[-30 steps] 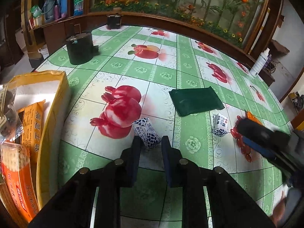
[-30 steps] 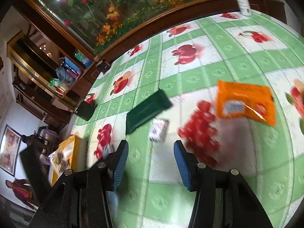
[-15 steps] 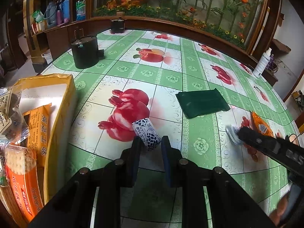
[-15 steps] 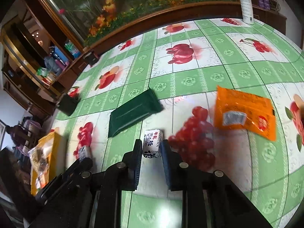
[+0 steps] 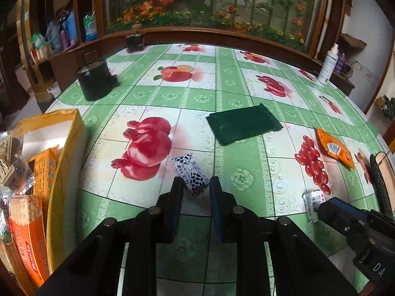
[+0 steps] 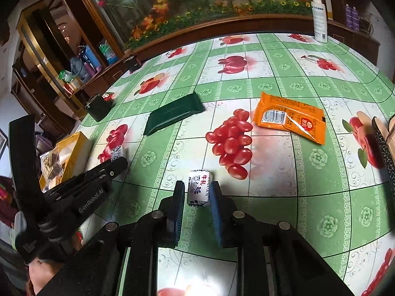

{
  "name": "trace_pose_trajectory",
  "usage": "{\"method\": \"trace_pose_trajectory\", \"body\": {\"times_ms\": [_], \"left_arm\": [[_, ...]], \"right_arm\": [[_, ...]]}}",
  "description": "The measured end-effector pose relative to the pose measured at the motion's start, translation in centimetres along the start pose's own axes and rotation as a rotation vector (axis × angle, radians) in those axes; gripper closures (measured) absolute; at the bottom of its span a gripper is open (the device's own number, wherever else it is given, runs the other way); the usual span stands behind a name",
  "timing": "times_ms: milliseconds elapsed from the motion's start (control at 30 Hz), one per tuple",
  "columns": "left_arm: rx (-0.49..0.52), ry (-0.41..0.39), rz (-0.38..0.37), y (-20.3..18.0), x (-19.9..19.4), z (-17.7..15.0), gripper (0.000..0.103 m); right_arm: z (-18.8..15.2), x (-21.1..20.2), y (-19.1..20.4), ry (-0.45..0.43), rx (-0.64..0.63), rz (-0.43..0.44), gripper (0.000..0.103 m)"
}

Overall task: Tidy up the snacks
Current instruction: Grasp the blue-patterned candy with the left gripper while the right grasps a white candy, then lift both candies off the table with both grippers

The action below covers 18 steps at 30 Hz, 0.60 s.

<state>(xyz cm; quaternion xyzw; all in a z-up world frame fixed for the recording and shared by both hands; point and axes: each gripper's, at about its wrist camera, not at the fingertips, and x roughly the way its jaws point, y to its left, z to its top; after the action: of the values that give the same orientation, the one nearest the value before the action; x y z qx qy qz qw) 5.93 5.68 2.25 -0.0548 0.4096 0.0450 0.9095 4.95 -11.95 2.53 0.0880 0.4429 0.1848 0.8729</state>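
Observation:
My left gripper [image 5: 196, 185] is shut on a small white-and-blue nougat candy [image 5: 191, 174] and holds it over the tablecloth. My right gripper [image 6: 197, 190] is shut on a second white candy [image 6: 198, 187] with red characters; it also shows in the left wrist view [image 5: 313, 203]. A dark green snack pack [image 5: 243, 124] lies flat mid-table, also in the right wrist view [image 6: 174, 115]. An orange snack pack [image 6: 290, 119] lies to the right. A yellow box [image 5: 61, 153] at the left holds cracker packs [image 5: 27, 236] and a clear bag.
A black pot [image 5: 95, 82] and a smaller black jar [image 5: 134, 42] stand at the far left of the table. A white bottle [image 6: 319, 17] stands at the far right edge. A patterned box edge [image 6: 385, 153] sits at the right.
My right gripper closed on the white candy and pulled it back toward the near side of the table. My left gripper kept its hold on the other candy and barely moved.

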Motion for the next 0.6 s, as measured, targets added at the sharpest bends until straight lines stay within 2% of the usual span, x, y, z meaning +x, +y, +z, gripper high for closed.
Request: {"method": "trace_pose_trajectory", "body": {"times_ms": [333, 600], "left_arm": [[0.074, -0.087, 0.045, -1.3, -1.7, -0.1, 0.082], [0.063, -0.085, 0.036, -1.1, -1.9, 0.0, 0.082]], "right_arm": [[-0.4, -0.3, 1.1, -0.017, -0.030, 0.003, 0.080], [-0.2, -0.6, 0.3, -0.027, -0.002, 0.005, 0.080]]}}
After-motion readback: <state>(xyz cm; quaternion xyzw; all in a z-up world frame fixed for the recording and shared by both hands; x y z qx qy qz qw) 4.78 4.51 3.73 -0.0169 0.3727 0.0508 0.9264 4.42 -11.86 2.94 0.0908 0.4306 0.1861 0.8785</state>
